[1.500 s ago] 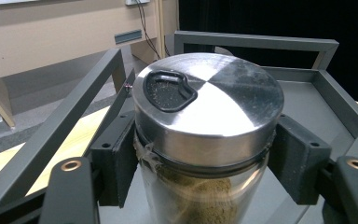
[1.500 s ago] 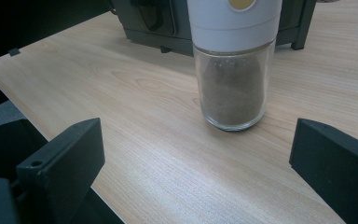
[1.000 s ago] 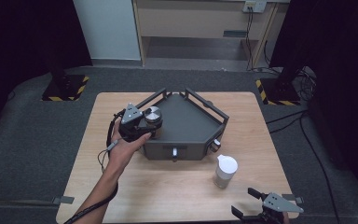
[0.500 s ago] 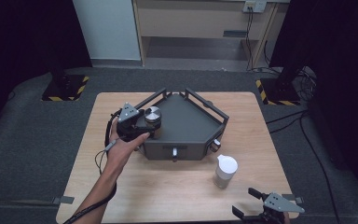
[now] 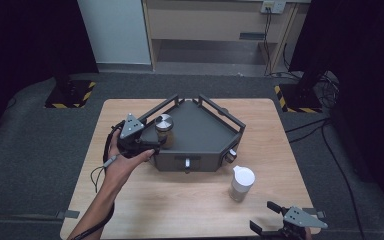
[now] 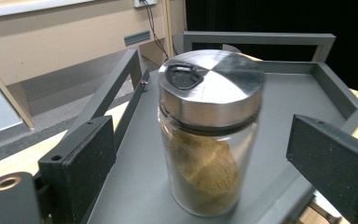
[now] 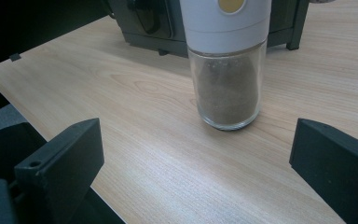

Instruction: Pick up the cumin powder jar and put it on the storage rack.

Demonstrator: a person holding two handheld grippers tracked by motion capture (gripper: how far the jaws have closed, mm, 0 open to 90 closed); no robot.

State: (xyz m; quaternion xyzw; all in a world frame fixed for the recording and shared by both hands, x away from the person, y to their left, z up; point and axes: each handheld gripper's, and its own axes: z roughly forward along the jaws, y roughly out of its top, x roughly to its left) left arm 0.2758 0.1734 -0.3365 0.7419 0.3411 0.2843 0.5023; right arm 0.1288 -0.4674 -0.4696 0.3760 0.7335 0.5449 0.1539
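Note:
A glass jar (image 5: 163, 125) with a steel lid and brown powder inside stands upright in the left part of a grey tray (image 5: 200, 162). My left gripper (image 5: 158, 140) is open at the tray's left edge. In the left gripper view the jar (image 6: 205, 140) stands between the two wide-apart jaws of the left gripper (image 6: 207, 161), and neither touches it. A white-capped grinder (image 5: 242, 182) stands on the table in front of the tray's right corner. My right gripper (image 5: 266, 216) is open near the table's front edge, with the grinder (image 7: 227, 70) ahead of its jaws.
The tray (image 6: 298, 93) has raised rail sides at the back and knobs on its front wall. The wooden table (image 5: 180, 200) shows bare wood around the tray. Dark floor and a cabinet lie beyond.
The left hand and gripper have drawn back slightly to the left of the jar. The jar, the grinder and the right gripper have stayed in place.

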